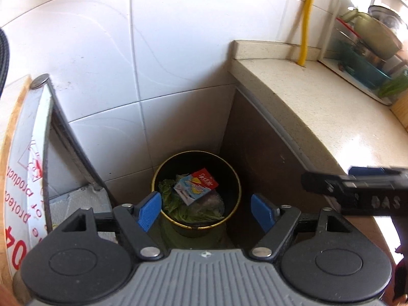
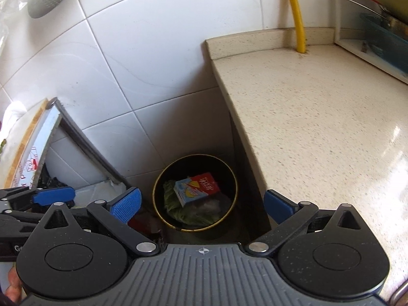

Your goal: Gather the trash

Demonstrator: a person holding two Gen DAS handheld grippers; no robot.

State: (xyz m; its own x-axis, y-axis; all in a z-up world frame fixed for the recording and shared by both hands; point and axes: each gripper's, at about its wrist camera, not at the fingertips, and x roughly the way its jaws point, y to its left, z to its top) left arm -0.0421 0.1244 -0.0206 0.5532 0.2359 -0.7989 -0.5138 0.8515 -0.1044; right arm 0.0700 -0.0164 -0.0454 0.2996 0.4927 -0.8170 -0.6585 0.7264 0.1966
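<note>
While we hold both grippers above the bin (image 1: 196, 191), the left gripper (image 1: 206, 207) and right gripper (image 2: 202, 207) gape wide and empty, carton (image 2: 196, 187) and greens (image 2: 188, 215) lying inside below.

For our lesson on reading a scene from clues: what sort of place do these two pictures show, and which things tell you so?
Most likely a home kitchen corner. A speckled stone countertop meets a white tiled wall, cookware sits in a dish rack at the back, and a trash bin on the floor holds vegetable leaves and a carton.
</note>
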